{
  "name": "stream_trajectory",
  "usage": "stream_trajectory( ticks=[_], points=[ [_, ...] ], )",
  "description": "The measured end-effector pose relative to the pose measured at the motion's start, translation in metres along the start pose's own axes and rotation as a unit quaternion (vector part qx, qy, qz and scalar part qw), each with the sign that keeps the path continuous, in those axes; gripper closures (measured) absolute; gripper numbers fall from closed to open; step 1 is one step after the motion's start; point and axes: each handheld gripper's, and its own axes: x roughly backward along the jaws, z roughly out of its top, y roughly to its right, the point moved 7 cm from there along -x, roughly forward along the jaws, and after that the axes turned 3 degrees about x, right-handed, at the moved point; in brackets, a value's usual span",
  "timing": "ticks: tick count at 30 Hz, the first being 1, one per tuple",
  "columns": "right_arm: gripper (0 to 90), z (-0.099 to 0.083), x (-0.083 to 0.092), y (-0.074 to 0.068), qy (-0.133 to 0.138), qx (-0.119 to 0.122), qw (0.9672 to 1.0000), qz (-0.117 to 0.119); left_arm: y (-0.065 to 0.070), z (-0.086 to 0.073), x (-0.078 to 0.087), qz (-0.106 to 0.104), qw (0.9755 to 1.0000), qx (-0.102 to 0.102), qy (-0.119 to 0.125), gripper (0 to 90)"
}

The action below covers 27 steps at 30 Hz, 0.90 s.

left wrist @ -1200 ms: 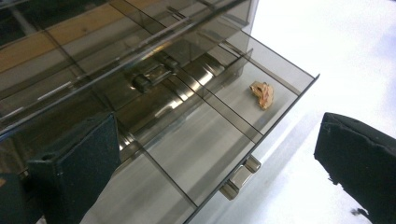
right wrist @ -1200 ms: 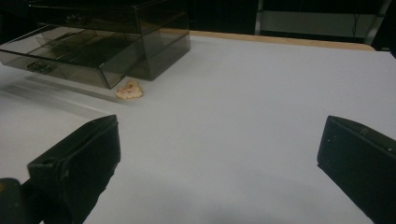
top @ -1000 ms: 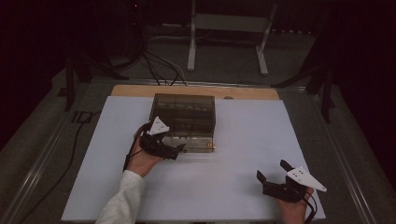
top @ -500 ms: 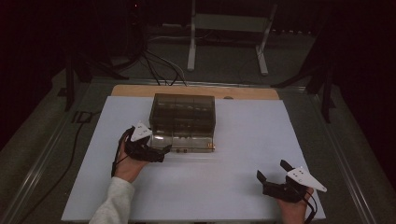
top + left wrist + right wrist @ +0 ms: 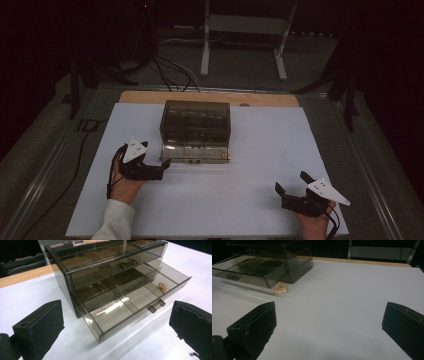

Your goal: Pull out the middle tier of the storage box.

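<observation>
Left claw point(image 5: 164, 169) gaping wide, nothing between its jaws, set down on the white table point(image 5: 270, 145) just beside the left front corner of the pulled-out lower drawer point(image 5: 195, 154) of the smoky clear drawer box point(image 5: 195, 117). Right claw point(image 5: 291, 182) likewise spread wide and empty, low at the near right of the table, well apart from the box. Drawer drawn towards the person, its long axis across the table from left to right, its front wall and small handle point(image 5: 156, 306) facing the near edge; divided into compartments, the near ones bare as far as the left gripper view tells. Small pale-orange heart-shaped trinket point(image 5: 280, 289) on the table at the drawer's right front corner, touching or nearly under that corner; hard to tell which. Probably the next thing to be picked up and dropped into the drawer, though shutting the drawer by its front is just as possible. From the right claw: forward and to the left, over open table with nothing in the way. From the left claw: off to the right along the whole front of the drawer. Roughly equal in distance, but the cleaner line from the right; so a job for the right hand, by this reading
</observation>
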Motion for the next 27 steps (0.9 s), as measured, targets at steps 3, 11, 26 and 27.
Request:
stream_trajectory(
  ticks=[3, 11, 26, 27],
  points=[
    [0.1, 0.000, 0.000, 0.000, 0.000, 0.003, 1.0000, 0.001, -0.004, -0.008, 0.010, 0.010, 0.9999, 0.000, 0.009, 0.5],
    [0.1, 0.000, -0.002, -0.002, -0.001, 0.004, 1.0000, 0.003, -0.016, -0.025, 0.033, 0.033, 0.9990, 0.003, 0.030, 0.6],
    [0.0, 0.001, -0.001, -0.001, 0.001, 0.004, 1.0000, 0.003, -0.036, -0.055, 0.058, 0.064, 0.9965, 0.028, 0.046, 0.6],
    [0.0, 0.001, -0.001, -0.001, 0.001, 0.004, 1.0000, 0.003, -0.036, -0.056, 0.059, 0.068, 0.9961, 0.030, 0.048, 0.6]
  ],
)
